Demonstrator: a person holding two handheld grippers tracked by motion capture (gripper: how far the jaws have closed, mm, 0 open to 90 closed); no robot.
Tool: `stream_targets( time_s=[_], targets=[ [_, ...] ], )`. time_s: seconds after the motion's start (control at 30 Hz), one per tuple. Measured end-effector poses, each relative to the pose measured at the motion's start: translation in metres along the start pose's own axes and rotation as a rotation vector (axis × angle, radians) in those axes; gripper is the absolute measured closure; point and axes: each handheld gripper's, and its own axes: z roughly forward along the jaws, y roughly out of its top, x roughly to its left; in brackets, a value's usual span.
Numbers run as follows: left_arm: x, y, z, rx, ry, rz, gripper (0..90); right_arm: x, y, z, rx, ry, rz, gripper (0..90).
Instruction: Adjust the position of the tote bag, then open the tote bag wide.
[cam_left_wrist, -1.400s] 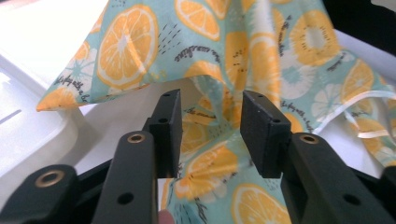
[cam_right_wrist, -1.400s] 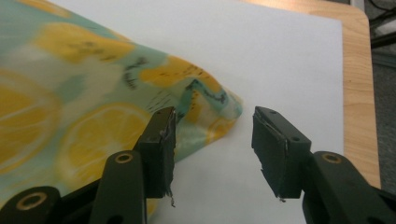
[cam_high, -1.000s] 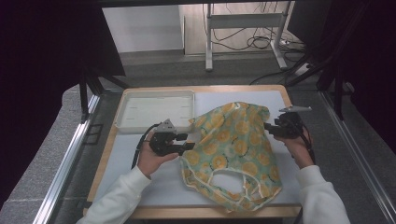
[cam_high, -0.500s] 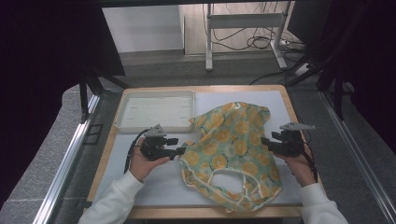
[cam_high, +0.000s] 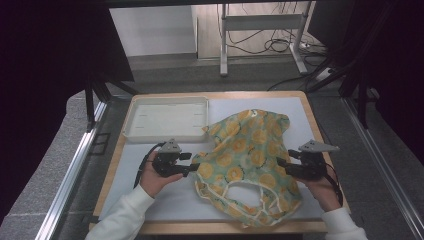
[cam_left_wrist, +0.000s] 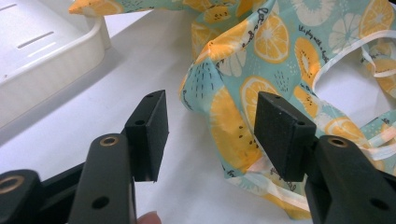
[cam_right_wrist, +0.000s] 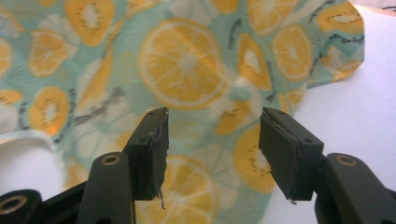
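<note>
A teal cloth bag (cam_high: 250, 150) printed with orange slices lies crumpled on the white mat, its white drawstrings at the near end. My left gripper (cam_high: 191, 163) is at the bag's left edge, pointing right. In the left gripper view the gripper (cam_left_wrist: 210, 135) is open, with a fold of the fabric (cam_left_wrist: 261, 60) just beyond the pads. My right gripper (cam_high: 281, 167) is at the bag's right edge, pointing left. In the right gripper view the gripper (cam_right_wrist: 212, 149) is open over the fabric (cam_right_wrist: 187, 60). Its jaws have just been opening, and nothing is pinched between them.
A shallow white tray (cam_high: 167, 136) sits at the back left of the mat, seen close by in the left gripper view as the tray (cam_left_wrist: 51, 60). The wooden table edge (cam_high: 112, 165) frames the mat. Bare mat lies between the tray and the bag.
My right hand has slid toward the near side along the bag's right edge. My left hand has drawn back a little toward the near left. The bag lies as before.
</note>
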Motion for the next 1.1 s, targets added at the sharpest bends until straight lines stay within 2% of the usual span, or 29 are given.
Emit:
stream_targets(
  time_s=[0.27,0.37,0.4,0.6,0.87,1.0,1.1],
  targets=[
    [0.001,-0.002,0.000,0.004,0.004,0.007,44.7,0.022,-0.007,-0.005,0.015,0.047,-0.041,39.9],
    [0.002,-0.003,-0.001,0.005,0.008,0.006,44.6,0.032,-0.013,-0.006,0.010,0.103,-0.035,38.9],
    [0.002,-0.003,-0.001,0.005,0.009,0.007,44.6,0.035,-0.015,-0.007,0.019,0.106,-0.043,38.1],
    [0.002,-0.005,-0.004,-0.001,0.011,0.005,44.3,0.051,-0.025,-0.014,0.060,0.088,-0.090,33.6],
    [0.000,-0.005,-0.001,0.009,0.013,0.013,44.1,0.050,-0.044,-0.021,0.088,0.075,-0.073,30.6],
    [-0.001,-0.005,0.000,0.015,0.012,0.014,44.0,0.052,-0.050,-0.017,0.121,0.072,-0.089,30.0],
    [-0.001,-0.005,0.000,0.013,0.012,0.015,43.9,0.053,-0.053,-0.012,0.136,0.042,-0.101,33.8]
  ],
)
